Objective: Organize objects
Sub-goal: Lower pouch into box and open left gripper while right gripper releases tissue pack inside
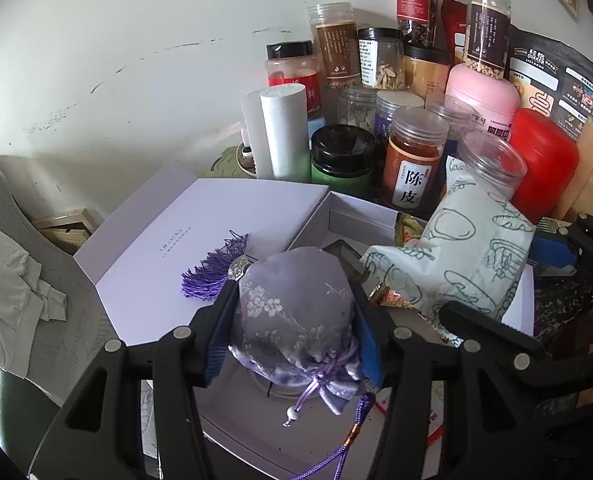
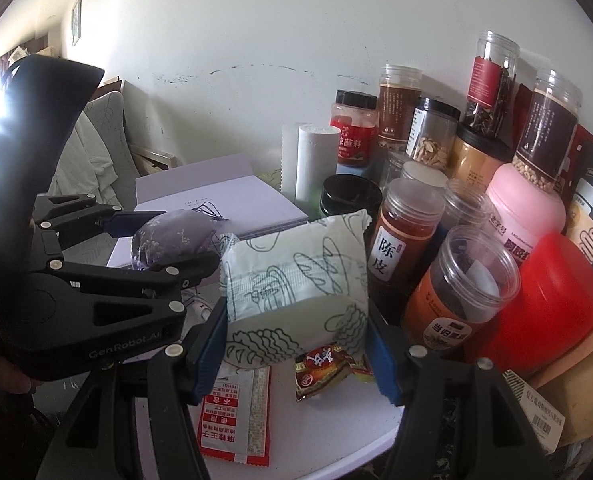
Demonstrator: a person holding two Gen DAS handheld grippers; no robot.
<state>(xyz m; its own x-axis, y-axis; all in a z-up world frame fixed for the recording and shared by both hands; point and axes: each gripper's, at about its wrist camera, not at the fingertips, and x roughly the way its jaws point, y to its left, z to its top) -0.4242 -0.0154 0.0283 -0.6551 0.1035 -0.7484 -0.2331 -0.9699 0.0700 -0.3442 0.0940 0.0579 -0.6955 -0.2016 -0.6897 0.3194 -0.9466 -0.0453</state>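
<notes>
1. The left gripper (image 1: 292,328) has its fingers closed on a lilac brocade drawstring sachet (image 1: 296,312), tassel end forward.
2. The right gripper (image 2: 296,344) clamps a pale-green printed soft packet (image 2: 296,276), held crosswise.
3. The open lavender cardboard box (image 1: 360,212) lies directly beneath and ahead of the sachet; the left gripper is nearer.

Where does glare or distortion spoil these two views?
Right wrist view: daylight blows out the far left edge, washing over the left tongs that hold the purple pouch; the jars stay evenly lit and readable. Left wrist view: no glare, soft light, but fisheye curves the wall and bends the lilac box edges.
</notes>
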